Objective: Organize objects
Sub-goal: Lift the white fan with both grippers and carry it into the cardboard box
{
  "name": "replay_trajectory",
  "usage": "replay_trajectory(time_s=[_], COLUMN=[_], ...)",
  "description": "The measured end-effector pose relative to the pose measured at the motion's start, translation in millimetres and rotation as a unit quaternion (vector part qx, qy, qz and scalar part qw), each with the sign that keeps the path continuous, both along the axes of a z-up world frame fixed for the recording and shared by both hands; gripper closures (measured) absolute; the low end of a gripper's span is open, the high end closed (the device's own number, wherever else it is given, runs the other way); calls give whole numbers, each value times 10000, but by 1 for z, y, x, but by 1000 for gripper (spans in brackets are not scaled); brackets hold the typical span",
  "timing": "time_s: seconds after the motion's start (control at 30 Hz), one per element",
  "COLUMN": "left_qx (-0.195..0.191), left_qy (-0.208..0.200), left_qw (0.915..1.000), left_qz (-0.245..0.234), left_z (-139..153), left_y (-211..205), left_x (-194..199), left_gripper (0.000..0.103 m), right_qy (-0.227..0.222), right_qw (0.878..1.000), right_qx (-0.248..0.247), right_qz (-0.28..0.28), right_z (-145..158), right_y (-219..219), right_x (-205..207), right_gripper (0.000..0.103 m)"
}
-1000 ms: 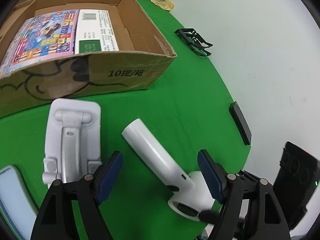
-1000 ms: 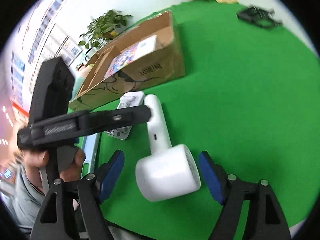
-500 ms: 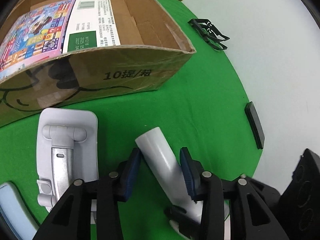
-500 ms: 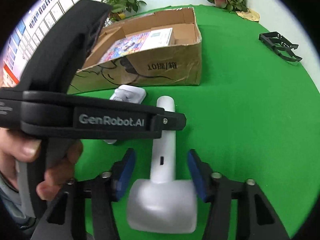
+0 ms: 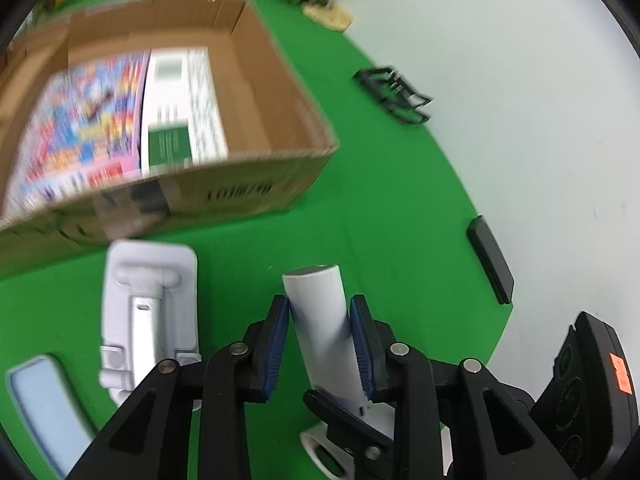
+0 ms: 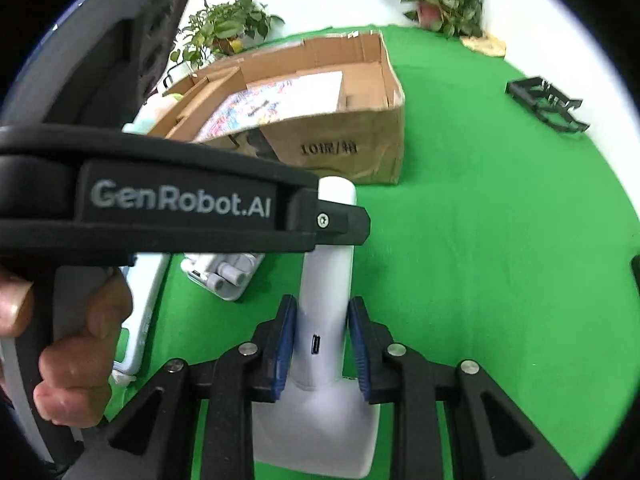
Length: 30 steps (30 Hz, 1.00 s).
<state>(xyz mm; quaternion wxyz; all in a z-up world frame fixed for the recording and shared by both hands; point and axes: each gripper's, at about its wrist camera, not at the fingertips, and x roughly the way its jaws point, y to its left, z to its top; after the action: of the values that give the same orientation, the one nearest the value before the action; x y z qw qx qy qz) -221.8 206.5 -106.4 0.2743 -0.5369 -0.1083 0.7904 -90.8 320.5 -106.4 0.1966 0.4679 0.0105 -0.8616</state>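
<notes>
The white dryer (image 5: 320, 320) (image 6: 326, 312) lies on the green table (image 5: 400, 220) (image 6: 480, 260), in front of the cardboard box (image 5: 256, 184) (image 6: 360, 148). The left hand-held gripper (image 5: 320, 340) is clamped on its handle; the right hand-held gripper (image 6: 322, 344) is clamped on the handle too, near the head. A white stand (image 5: 150, 304) (image 6: 224, 274) lies just to the left. A printed packet (image 5: 104, 128) lies in the box. A black frame (image 5: 394, 94) (image 6: 546, 104) and a black bar (image 5: 490, 264) sit near the table's edge.
</notes>
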Motion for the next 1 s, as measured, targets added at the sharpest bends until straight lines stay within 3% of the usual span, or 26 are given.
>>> replay_trajectory(time_s=[0.3,0.63,0.87,1.0], left_qx=[-32,-102,-270,-321], left_qy=[1153,1711,2108,2052], left_qw=[9933,9849,9767,9777], left_qz=[74,258,296,327], left_z=[88,138,179,185], left_y=[-14,-31,-38,-41], left_x=[22,4,-35,-71], left_gripper=[77,77,77,77], right_qy=[960,1284,1480,1365], right_qw=[9950,9907,9870,9871], right_qx=[-257,-410,-473,-618], right_qz=[-72,183,422,563], right_z=[54,87,121,127], right_y=[-9,-29,-45,-48], right_x=[10,-31,-71,-107], right_gripper=[78,78,78,78])
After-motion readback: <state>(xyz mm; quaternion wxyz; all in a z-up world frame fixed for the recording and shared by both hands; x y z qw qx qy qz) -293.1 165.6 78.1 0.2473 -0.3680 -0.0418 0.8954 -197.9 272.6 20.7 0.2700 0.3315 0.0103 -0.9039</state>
